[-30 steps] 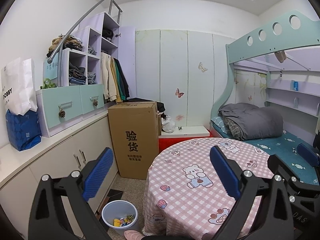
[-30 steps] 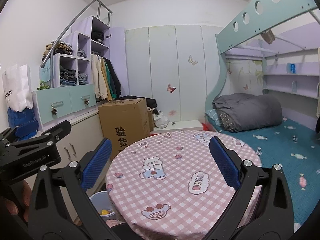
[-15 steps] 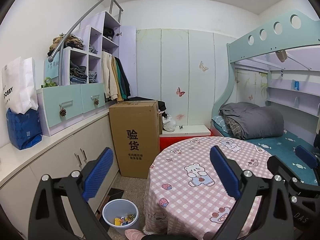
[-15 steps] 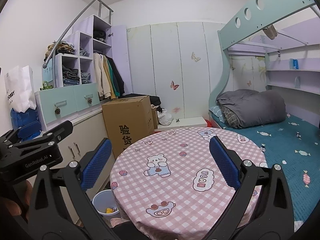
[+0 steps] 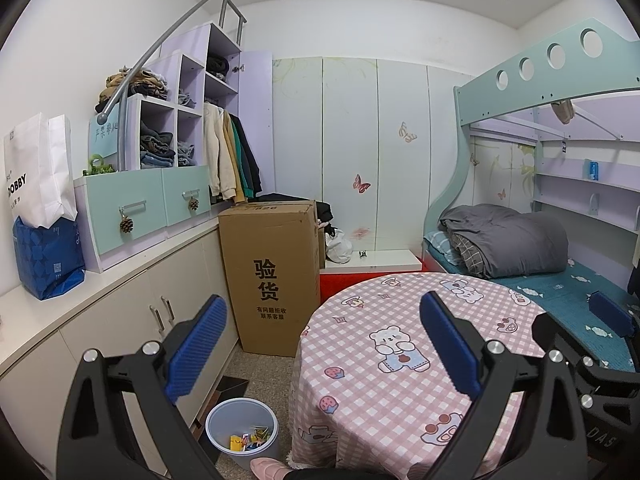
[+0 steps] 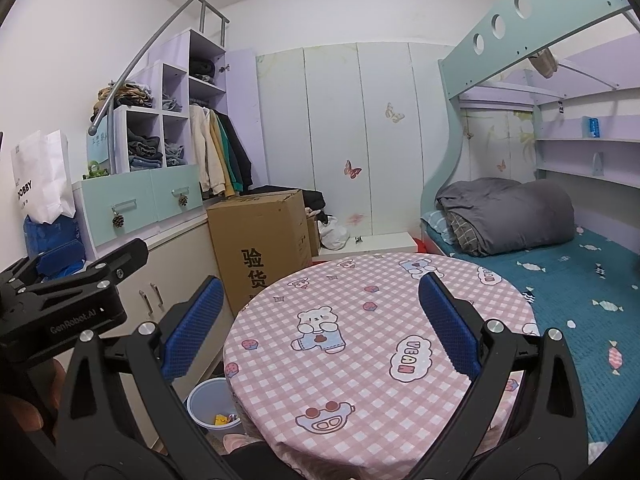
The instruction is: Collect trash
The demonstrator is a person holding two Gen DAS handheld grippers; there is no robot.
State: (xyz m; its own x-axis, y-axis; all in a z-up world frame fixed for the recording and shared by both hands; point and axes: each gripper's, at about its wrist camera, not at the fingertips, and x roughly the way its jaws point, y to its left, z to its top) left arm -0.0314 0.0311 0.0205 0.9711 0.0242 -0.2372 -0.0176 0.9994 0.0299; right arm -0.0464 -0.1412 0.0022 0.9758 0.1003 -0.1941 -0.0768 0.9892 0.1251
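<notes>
A pale blue waste bin (image 5: 241, 431) stands on the floor left of the round table, with coloured wrappers (image 5: 249, 440) inside; it also shows in the right wrist view (image 6: 212, 403). The round table (image 5: 404, 364) has a pink checked cloth with nothing on it. My left gripper (image 5: 320, 344) is open and empty, held above the table's left edge. My right gripper (image 6: 320, 328) is open and empty above the table top (image 6: 360, 344). The left gripper's body (image 6: 60, 300) shows at the left of the right wrist view.
A tall cardboard box (image 5: 272, 276) stands behind the bin, beside low white cabinets (image 5: 132, 320). A bunk bed (image 5: 540, 256) with a grey duvet is at the right. A pink slipper (image 5: 270, 468) is by the bin.
Both grippers have drifted slightly back and up, so the table and bin sit a little lower and further in view. Both stay open.
</notes>
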